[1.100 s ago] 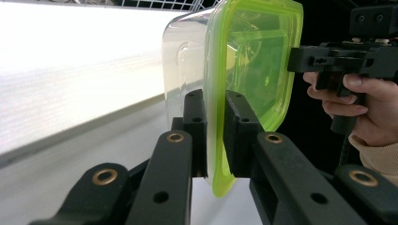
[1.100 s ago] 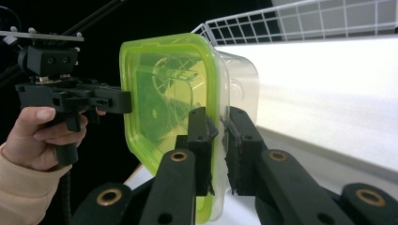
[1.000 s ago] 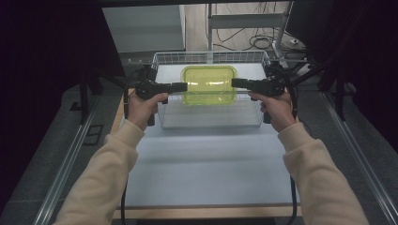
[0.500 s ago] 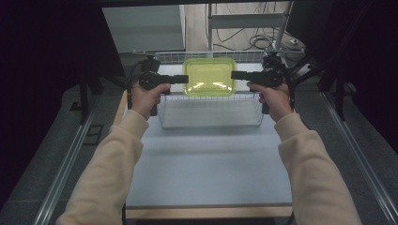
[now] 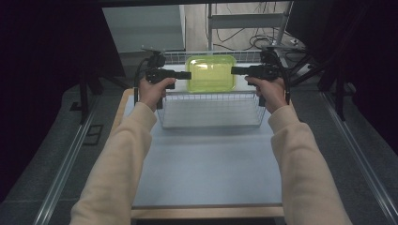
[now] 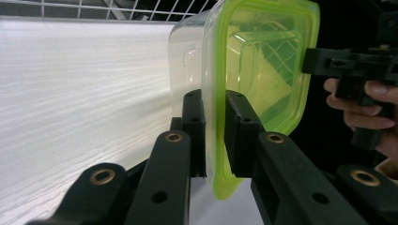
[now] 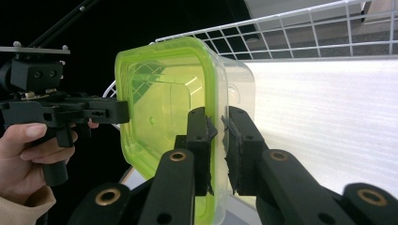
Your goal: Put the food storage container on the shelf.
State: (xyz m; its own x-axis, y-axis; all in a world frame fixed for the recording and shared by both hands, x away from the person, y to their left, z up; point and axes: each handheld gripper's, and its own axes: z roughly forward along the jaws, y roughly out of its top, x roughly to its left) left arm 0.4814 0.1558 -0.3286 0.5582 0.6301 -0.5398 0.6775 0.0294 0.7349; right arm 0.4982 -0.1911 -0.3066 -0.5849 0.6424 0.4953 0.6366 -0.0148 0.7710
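Over basket (image 5: 211,112): arms level, container (image 5: 210,73) prob. pinched.

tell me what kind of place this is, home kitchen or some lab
Most likely a lab or recording workspace, not a kitchen: a bare pale grey worktable flanked by dark curtains, loose black cables on the floor behind, and a white wire basket.
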